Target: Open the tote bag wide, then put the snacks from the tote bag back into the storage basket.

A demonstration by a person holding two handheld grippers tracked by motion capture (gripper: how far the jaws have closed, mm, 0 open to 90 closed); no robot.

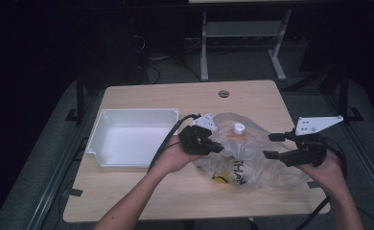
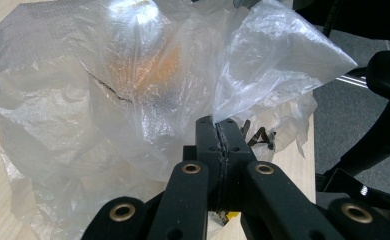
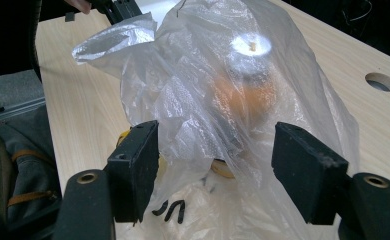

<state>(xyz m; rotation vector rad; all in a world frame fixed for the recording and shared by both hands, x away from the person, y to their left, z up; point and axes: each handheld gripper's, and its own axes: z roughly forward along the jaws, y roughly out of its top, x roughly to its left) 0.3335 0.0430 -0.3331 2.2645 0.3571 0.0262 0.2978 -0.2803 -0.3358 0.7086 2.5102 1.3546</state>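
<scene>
The left claw (image 2: 217,131) is clamped on a fold of the thin clear plastic bag (image 1: 245,153), which lies on the bench (image 1: 142,191) between the two claws. The right claw (image 3: 218,170) stands wide apart, its pads on either side of the bag without pinching it. Inside, just ahead of the right claw, sits a bottle (image 3: 245,87) with a white cap. The film could tear or slip from the left claw's narrow pinch, and the bottle could tip or roll out.
</scene>
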